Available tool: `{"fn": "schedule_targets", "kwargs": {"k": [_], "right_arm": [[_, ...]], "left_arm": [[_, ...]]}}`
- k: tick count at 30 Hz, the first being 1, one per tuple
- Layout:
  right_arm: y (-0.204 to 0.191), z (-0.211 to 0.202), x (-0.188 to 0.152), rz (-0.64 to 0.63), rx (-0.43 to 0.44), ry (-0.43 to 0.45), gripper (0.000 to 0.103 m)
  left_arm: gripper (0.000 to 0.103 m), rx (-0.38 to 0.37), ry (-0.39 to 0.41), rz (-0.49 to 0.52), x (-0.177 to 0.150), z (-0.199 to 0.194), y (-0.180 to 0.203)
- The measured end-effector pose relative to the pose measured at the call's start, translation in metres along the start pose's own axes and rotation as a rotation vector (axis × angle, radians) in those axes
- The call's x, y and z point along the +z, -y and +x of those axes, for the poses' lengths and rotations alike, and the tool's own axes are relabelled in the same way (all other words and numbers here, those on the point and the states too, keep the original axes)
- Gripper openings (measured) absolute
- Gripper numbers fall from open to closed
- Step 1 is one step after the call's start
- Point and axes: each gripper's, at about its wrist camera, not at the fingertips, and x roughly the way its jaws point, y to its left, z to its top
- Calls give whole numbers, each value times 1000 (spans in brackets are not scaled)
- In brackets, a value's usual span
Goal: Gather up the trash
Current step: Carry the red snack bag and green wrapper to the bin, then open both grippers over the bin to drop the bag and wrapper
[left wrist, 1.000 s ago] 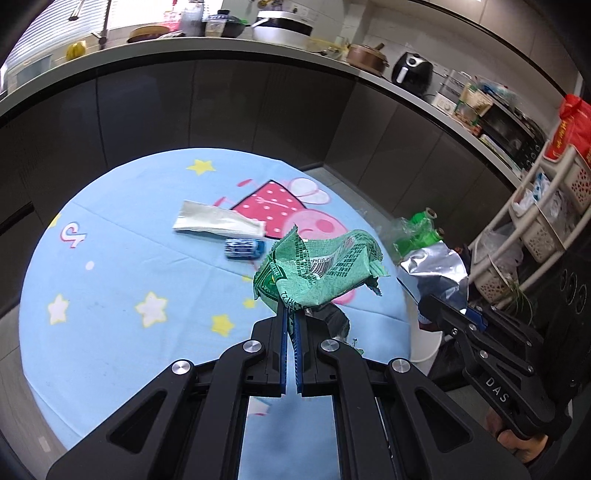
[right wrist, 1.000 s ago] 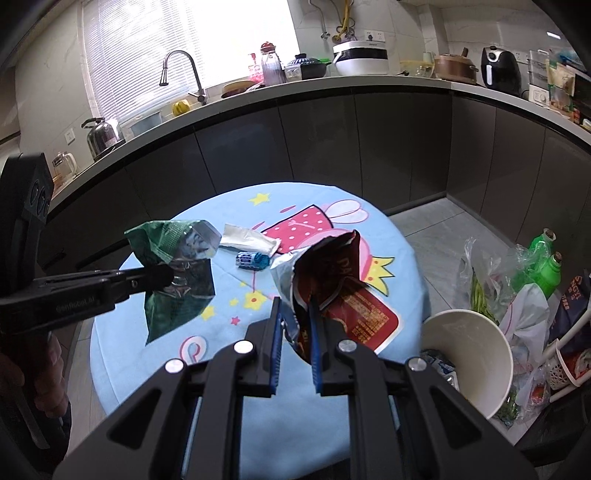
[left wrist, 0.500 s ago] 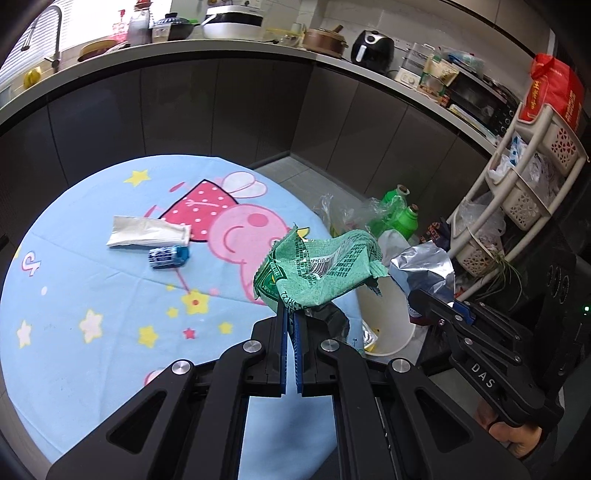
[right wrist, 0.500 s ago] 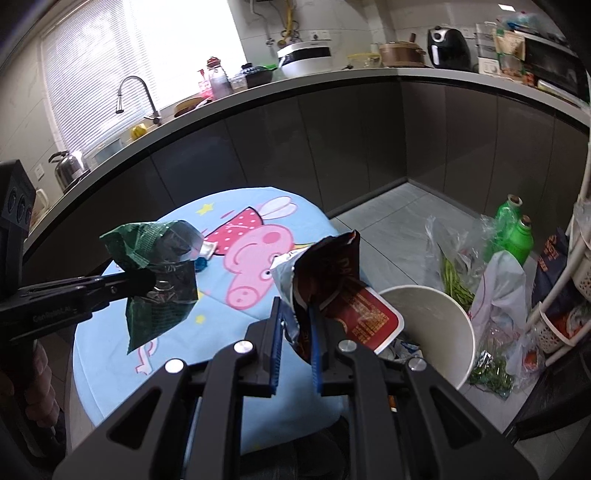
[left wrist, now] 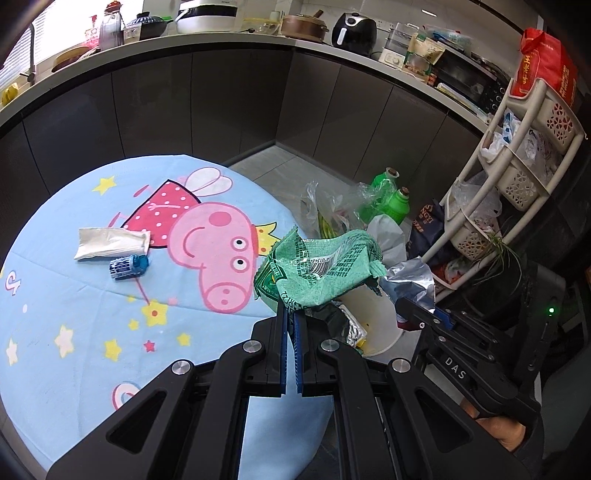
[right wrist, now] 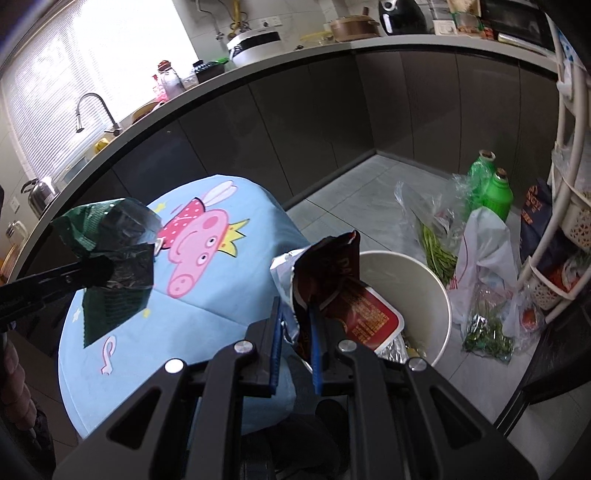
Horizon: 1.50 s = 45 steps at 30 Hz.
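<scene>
My left gripper [left wrist: 291, 314] is shut on a crumpled green snack wrapper [left wrist: 321, 269], held at the table's right edge close to the white trash bin [left wrist: 384, 328]. That wrapper [right wrist: 110, 258] also shows at the left of the right wrist view, hanging from the left gripper [right wrist: 94, 275]. My right gripper [right wrist: 295, 314] is shut on a dark red foil chip bag [right wrist: 325, 273], held over the near rim of the bin [right wrist: 436, 291], which holds a red packet and foil. A white wrapper [left wrist: 110, 243] and a small blue packet [left wrist: 129, 266] lie on the round table's blue cartoon cloth [left wrist: 74, 314].
Past the bin, green bottles [left wrist: 395, 199], plastic bags [right wrist: 484, 266] and loose greens [right wrist: 439, 251] sit on the floor. A white basket rack [left wrist: 517, 173] stands at the right. Dark cabinets and a cluttered counter [left wrist: 221, 33] curve behind the table.
Both grippers have swung right, from over the table toward the bin, each still holding its wrapper. The bin has come into the left wrist view and now sits under the chip bag.
</scene>
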Motion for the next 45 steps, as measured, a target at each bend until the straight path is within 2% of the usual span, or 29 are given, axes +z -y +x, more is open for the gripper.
{"fn": "schedule_targets", "kwargs": {"k": [22,23,25,26,27,33,37,41,45], "right_arm": [[49,74,-13,89,-45,-117,19],[49,77,-13,87,-48,-119,22],[49,82,-13,79,-50,-123,42],[48,82,-13,73,-54,-117,59],[47,82,-13,63,-59,-109,63],[51,73,-13,41,-62,-102,69],[59,62,-19,49,-75,-99,75],[67,55,-29,61,-89,-112,76],[72,52,-35,74,-93,-120,76]], "left_arm": [[3,-33,-45,7,20,36,10],[3,-36,-47,7,21,37,10],[3,-36,-52,8,23,40,10],[3,-36,-54,9,23,41,11],[3,-37,-55,9,24,43,12],[3,-76,-66,34,29,52,24],[3,-146,-82,58,34,70,42],[3,-222,-120,65,38,99,55],[4,-219,-149,91,37,125,70]]}}
